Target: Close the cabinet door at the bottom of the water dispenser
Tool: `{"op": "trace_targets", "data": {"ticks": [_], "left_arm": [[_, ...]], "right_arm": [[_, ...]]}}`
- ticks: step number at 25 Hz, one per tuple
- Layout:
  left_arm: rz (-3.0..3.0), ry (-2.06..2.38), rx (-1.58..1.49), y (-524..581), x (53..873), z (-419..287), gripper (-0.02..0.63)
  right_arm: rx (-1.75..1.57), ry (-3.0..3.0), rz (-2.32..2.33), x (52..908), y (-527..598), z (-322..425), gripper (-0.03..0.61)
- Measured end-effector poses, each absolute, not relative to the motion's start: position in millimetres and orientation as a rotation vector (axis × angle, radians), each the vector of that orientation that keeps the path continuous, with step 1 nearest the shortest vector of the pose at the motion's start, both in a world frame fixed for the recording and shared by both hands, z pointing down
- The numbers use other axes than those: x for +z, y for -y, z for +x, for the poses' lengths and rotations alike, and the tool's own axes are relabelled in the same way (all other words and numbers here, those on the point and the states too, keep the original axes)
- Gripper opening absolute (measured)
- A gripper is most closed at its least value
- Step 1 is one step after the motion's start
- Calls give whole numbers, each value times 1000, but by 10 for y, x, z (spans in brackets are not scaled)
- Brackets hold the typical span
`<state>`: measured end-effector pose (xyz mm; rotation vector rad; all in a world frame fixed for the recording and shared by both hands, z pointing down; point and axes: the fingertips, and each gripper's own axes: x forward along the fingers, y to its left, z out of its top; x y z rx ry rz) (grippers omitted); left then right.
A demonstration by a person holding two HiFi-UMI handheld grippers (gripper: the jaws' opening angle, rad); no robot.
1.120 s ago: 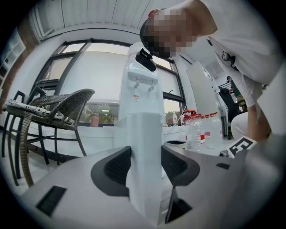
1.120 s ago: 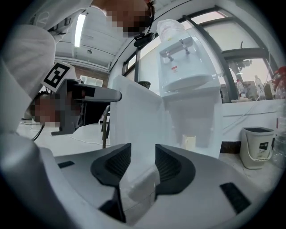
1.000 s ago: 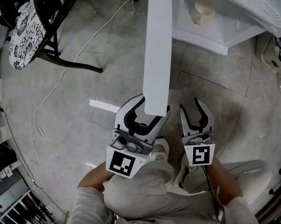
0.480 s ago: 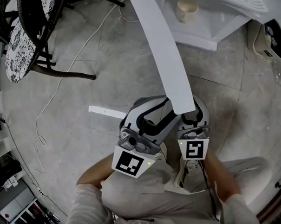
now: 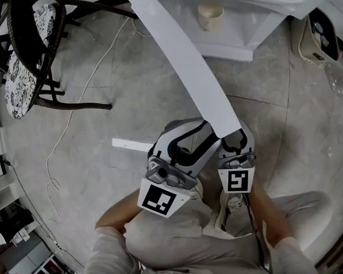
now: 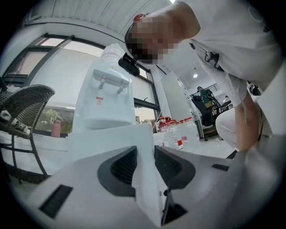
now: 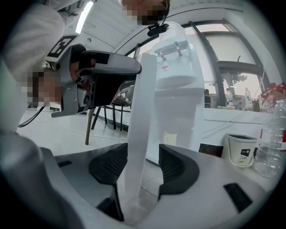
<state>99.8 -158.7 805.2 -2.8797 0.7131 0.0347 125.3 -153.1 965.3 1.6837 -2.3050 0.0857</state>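
Door (image 5: 189, 66) further shut; L gripper (image 6: 145, 152) just closing tight on edge, R gripper (image 7: 144, 154) just opening, loose round it.

The cabinet door (image 5: 186, 66) runs diagonally from its hinged end at the water dispenser (image 5: 232, 48), at the top of the head view, down toward the centre. Just right of the door's hinged end, a cup (image 5: 210, 15) stands inside the dispenser's open compartment. Well left of the door stands a chair (image 5: 28, 48). Between chair and door, a cable (image 5: 57, 140) trails over the floor (image 5: 101, 181). Left of the door's free end lies a short strip (image 5: 131, 144). Right of the door, past the dispenser, sit a boxy device (image 5: 321, 32) and bottles (image 5: 340, 78). Below the free end are the person's bent legs (image 5: 173, 230).
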Motion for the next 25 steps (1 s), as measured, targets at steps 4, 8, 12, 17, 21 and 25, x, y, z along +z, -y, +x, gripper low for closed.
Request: {"op": "trace_targets", "data": {"ticks": [4,8,12,17,21,25], "left_arm": [[-2880,-680,59,1602,8059,1089,126],[-2892,-661,87,1603,8061,1155,121],[-2897,-621,103,1607,8052,1195,120],[-2900,-612,134,1679,8041,1196,117],[-2915,-590,151,1725,8038,1236,114],[-2925,-554,143,1723,8042,1270,109]], "right_arm": [[30,2354,1734,9551,1647,1335,210],[32,2364,1756,9535,1656,1417,209],[31,2407,1711,9545,1625,1356,220],[86,2374,1731,9593,1709,1441,224],[156,2340,1844,9577,1884,1736,236],[157,2281,1928,9567,2011,2035,239]]}}
